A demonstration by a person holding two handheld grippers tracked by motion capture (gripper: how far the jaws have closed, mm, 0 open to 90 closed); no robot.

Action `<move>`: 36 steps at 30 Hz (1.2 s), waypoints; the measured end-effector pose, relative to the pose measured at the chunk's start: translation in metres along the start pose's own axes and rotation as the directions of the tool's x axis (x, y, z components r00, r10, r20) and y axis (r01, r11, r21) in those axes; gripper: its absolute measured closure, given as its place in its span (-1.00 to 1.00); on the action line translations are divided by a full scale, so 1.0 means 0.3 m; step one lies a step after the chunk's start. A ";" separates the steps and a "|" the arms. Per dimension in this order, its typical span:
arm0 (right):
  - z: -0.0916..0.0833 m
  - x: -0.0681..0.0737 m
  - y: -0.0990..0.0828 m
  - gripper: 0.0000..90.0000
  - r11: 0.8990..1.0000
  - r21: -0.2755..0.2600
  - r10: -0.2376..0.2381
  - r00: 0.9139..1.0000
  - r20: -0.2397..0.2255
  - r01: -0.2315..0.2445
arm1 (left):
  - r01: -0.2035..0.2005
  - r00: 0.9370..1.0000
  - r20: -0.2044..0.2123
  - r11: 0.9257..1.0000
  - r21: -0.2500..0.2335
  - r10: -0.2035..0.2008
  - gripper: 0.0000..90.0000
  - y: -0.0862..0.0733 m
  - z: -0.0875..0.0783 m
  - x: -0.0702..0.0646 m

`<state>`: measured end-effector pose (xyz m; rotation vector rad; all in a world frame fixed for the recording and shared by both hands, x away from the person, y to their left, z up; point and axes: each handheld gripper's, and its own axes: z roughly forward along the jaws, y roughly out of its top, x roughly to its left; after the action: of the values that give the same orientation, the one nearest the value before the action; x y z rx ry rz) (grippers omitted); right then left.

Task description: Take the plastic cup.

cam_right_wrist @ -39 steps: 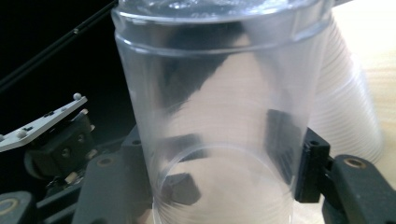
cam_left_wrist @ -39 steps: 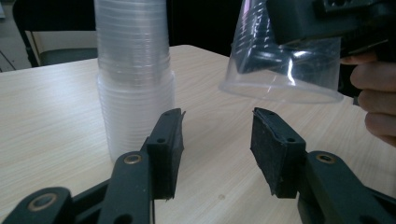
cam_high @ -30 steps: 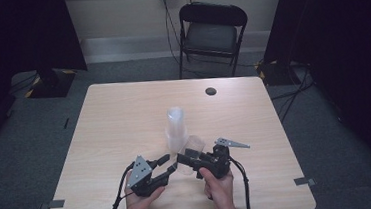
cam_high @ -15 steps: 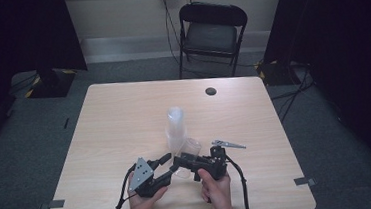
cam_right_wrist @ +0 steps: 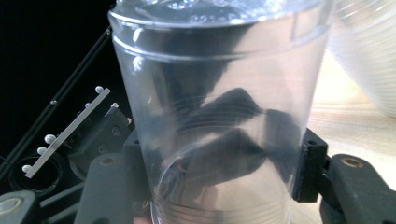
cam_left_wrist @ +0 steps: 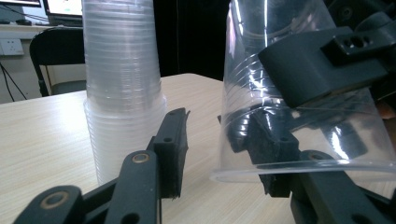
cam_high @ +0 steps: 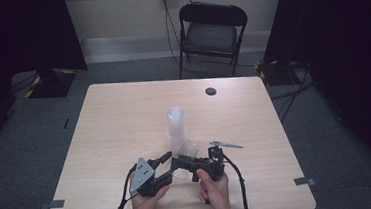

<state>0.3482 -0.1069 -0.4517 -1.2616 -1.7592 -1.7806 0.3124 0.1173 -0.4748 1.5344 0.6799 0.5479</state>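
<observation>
Since the earlier frame the right gripper (cam_high: 178,161) has swung left, carrying a clear cup (cam_high: 189,149) clamped between its jaws near the table's (cam_high: 104,121) front edge. The left gripper (cam_high: 167,166) is half open; one jaw sits inside the cup's rim. An empty cup stack (cam_high: 175,128) stands just behind.
</observation>
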 end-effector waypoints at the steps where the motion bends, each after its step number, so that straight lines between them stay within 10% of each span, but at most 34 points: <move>1: 0.002 -0.001 0.000 -0.10 1.000 0.001 0.006 1.000 -0.003 -0.006 | 0.000 1.000 0.002 1.000 0.000 0.000 0.30 0.000 0.002 -0.001; 36: -0.020 0.020 0.005 -0.60 0.996 -0.028 -0.084 0.996 0.036 0.085 | 0.085 0.995 0.056 0.996 -0.007 -0.085 0.93 0.006 -0.029 0.057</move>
<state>0.3440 -0.1106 -0.4452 -1.2539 -1.8371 -1.8479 0.3187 0.1355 -0.4733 1.4996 0.6960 0.4423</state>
